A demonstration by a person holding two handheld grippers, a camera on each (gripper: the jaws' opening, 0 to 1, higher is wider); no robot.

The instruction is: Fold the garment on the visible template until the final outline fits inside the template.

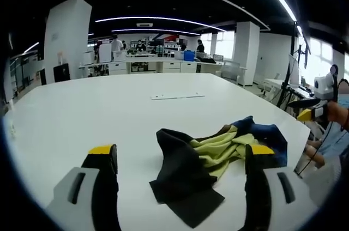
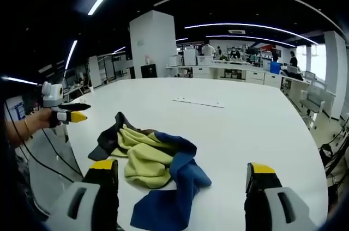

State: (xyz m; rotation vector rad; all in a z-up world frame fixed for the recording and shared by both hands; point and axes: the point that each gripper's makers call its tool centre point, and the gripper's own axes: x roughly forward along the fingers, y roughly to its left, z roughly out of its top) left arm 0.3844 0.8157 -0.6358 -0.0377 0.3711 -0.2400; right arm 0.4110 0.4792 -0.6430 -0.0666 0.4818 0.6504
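The left gripper [image 1: 181, 157] hangs wide open and holds nothing, its jaws straddling the crumpled garment [image 1: 212, 157] — black, yellow-green and blue — heaped on the white table [image 1: 109, 111]. The right gripper [image 2: 182, 174] is just as wide apart and empty, above the blue end of the heap. A pale strip [image 2: 199, 102] lies well beyond. The risk, I'd say — pinching several bunched layers at once, so the cloth drags in a lump instead of spreading flat.
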